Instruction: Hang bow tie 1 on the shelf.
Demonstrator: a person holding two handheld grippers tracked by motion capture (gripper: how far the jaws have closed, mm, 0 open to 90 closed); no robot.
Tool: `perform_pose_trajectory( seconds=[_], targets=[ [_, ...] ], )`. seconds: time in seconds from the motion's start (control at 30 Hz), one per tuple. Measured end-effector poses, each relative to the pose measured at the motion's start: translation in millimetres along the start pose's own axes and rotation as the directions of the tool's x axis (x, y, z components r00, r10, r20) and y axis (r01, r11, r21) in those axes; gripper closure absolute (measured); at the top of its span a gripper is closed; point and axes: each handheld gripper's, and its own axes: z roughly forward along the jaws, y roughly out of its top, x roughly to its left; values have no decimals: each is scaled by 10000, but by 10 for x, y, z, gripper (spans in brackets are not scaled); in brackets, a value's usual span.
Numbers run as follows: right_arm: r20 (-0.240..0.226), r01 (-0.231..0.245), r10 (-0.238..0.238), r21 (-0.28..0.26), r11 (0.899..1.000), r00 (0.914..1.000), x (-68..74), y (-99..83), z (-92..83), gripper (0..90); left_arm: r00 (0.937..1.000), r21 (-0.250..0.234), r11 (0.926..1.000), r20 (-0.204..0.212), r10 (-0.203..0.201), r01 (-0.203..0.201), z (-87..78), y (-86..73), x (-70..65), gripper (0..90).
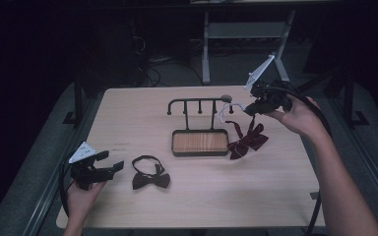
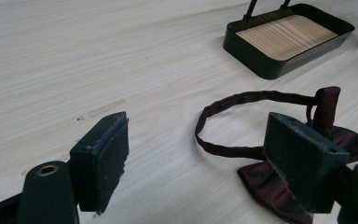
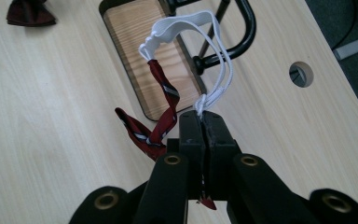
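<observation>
While the right tongs [image 3: 204,122] were pressed shut on the white elastic loop [image 3: 216,70] of a red striped bow tie [image 1: 247,141], they were held up over the far right part of the counter [image 1: 197,201], beside the right end of a black hanger rack [image 1: 199,102]. In the right gripper view the white loop ran from the closed jaws up toward the curved end of the rack's bar, and the red strap [image 3: 165,100] hung down from it; whether the loop was actually round the bar could not be told. In the high view the tie's bow rested on the counter just beside the right edge of the rack's tray [image 1: 200,142], which had a dark rim and a wooden floor.

The left tongs [image 1: 110,161] were open and held nothing, low over the near left part of the counter. A dark bow tie [image 1: 150,179] lay flat on the counter just to their right, its neck band [image 2: 233,123] curved in a loop toward the tray. In the left gripper view one jaw stood in front of part of this tie, apart from it as far as could be seen.
</observation>
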Motion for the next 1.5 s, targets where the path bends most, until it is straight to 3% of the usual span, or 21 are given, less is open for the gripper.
perform_pose_trajectory(
  seconds=[0.33,0.73,1.5],
  targets=[
    [-58,-397,398,178,9991,9992,-138,21,89,872,9999,16,9999,23,111,-111,-1,3,-1,218],
    [-345,-787,800,391,9961,9962,-278,-95,251,870,9999,129,9999,91,92,-93,3,3,-5,218],
    [-669,-928,970,631,9937,9930,-313,-265,466,845,9999,134,9999,137,53,-55,28,-3,-17,220]
  ],
)
